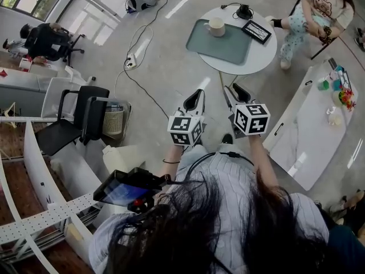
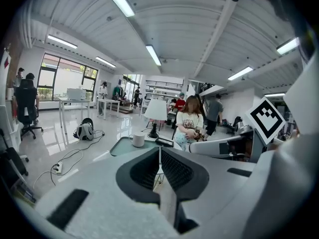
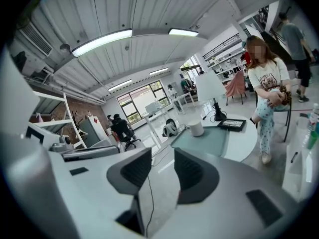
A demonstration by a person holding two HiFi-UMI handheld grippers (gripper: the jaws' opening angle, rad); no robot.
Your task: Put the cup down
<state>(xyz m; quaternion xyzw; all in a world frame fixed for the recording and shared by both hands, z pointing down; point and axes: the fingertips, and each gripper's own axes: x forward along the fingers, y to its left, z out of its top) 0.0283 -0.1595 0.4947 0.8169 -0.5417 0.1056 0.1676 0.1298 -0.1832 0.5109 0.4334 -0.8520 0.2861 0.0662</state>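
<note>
A white cup (image 1: 215, 26) stands upright on a grey-green tray (image 1: 219, 49) on a round white table (image 1: 263, 56), well ahead of both grippers. Both gripper views also show the cup (image 2: 138, 139) (image 3: 196, 128) standing free on the tray. My left gripper (image 1: 199, 93) hangs over the floor short of the table; its jaws (image 2: 159, 151) are shut with nothing in them. Beside it, my right gripper (image 1: 234, 88) has a clear gap between its pads (image 3: 163, 156), and only floor shows through that gap.
A black frame (image 1: 256, 31) and a lamp base (image 1: 245, 10) share the round table. A person (image 1: 316, 16) sits just beyond it. A long white table (image 1: 313, 136) runs along the right. An office chair (image 1: 74, 119), a wastebasket (image 1: 113, 121) and a floor cable (image 1: 134, 50) lie on the left.
</note>
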